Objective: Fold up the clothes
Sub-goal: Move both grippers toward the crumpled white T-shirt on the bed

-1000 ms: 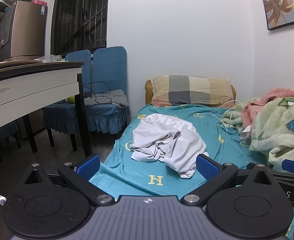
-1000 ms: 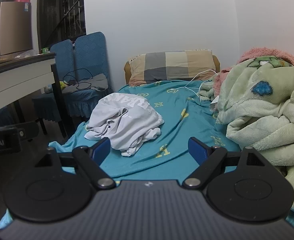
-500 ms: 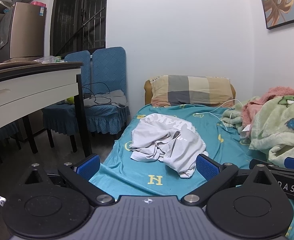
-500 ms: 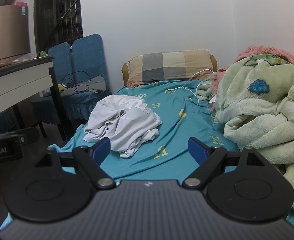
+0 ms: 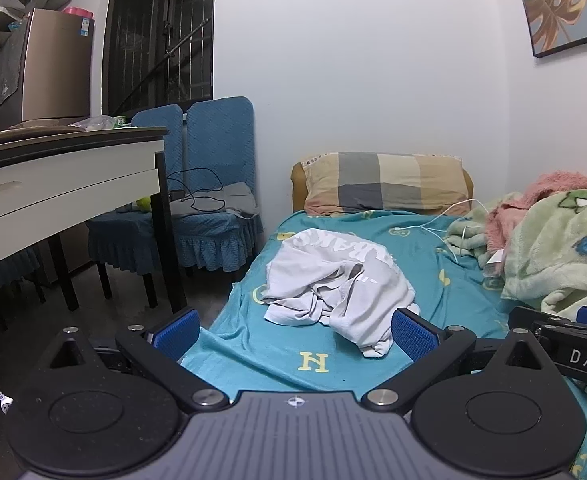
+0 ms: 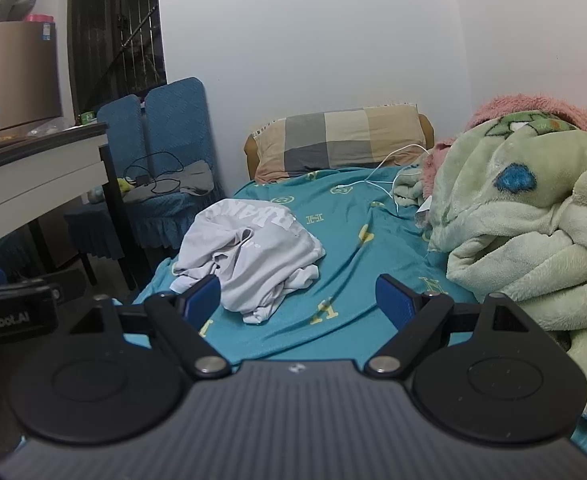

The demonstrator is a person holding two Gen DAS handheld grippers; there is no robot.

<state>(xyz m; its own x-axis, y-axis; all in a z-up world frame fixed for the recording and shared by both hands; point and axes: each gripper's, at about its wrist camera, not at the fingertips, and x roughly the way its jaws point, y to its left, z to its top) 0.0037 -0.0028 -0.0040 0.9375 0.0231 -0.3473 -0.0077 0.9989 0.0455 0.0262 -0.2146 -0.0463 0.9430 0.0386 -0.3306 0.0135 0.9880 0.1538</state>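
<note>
Leaf picture (image 5: 561, 4) whole in left view only.

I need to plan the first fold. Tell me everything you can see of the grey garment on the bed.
The grey garment is a light grey, soft, thin-looking top with large white lettering across its far part. It lies crumpled in a loose heap, unfolded, on the teal bedsheet near the bed's left edge, one bunched end trailing toward the cameras. Only the sheet touches it; both grippers are open and short of it.
</note>
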